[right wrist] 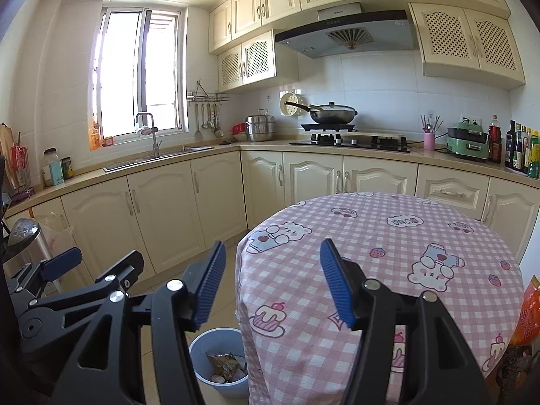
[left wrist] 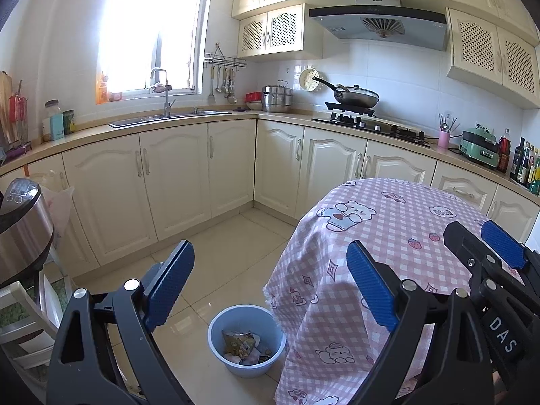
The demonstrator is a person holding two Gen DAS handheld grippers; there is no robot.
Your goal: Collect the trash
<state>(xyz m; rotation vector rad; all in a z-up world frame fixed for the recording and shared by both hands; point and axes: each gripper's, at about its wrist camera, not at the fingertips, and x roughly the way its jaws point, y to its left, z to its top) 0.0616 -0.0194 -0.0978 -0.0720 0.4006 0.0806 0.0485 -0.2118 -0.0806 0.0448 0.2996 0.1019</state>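
I hold both tongs over the edge of the round counter with the pink checked cloth (left wrist: 388, 236). The left tongs (left wrist: 270, 287) stand wide, with nothing between the blue ribbed pads (left wrist: 168, 280). Through their gap, in the lower middle of the left wrist frame, I see the light blue round plastic bin (left wrist: 246, 347) on the beige tiled floor (left wrist: 219, 256), just beside the hanging cloth. Inside the bin lies the crumpled trash of wrappers and small pale pieces (left wrist: 243, 346).

The right tongs (right wrist: 271, 283) are also apart and hold nothing; their pads hang above the cloth edge. In the right wrist frame the bin is in the lower middle, partly hidden behind the left pad. An orange printed packet (right wrist: 530, 314) shows at the lower right edge of this frame, on the counter.
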